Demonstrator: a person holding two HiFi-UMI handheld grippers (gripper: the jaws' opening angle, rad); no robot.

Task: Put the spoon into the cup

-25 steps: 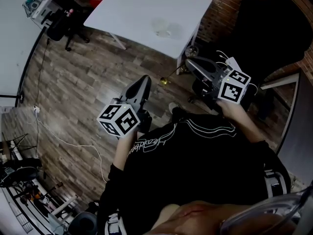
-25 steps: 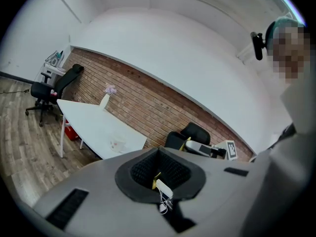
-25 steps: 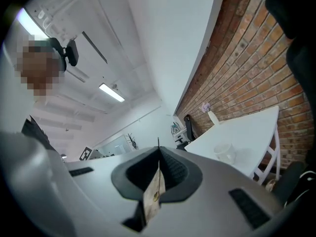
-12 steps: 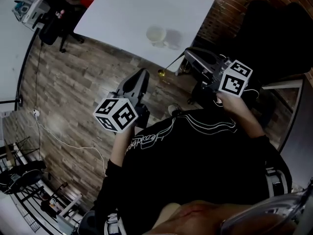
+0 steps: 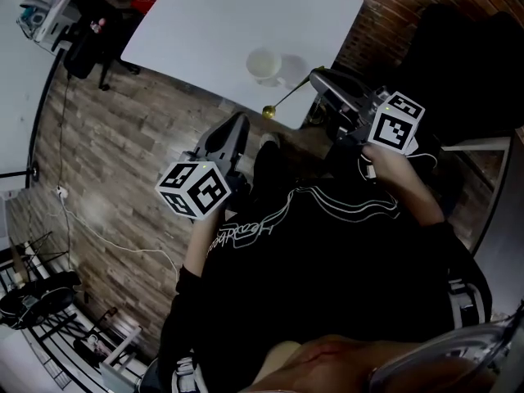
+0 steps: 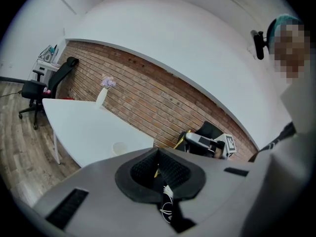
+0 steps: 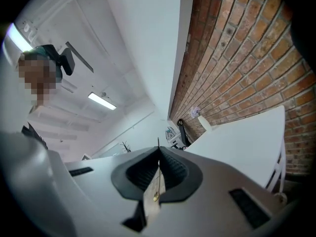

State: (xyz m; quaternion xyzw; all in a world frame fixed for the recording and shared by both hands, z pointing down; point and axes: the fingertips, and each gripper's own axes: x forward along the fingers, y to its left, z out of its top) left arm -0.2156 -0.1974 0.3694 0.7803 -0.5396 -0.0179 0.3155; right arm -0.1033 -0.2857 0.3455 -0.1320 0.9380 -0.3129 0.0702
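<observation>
One thin gold spoon (image 5: 284,100) pinched by handle in right gripper (image 5: 315,76) jaws, bowl near white round cup (image 5: 264,64) on white desk (image 5: 205,23), likely ready to drop in. Left gripper (image 5: 240,123) jaws closed, empty, farther from cup, out of way.

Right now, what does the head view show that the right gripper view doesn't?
Only the head view: the cup, the gold bowl of the spoon near the edge of the white table, and the left gripper. Only the right gripper view: ceiling lights and a flower vase on the table. Both: the right gripper shut on the spoon handle, the table, the brick wall.
</observation>
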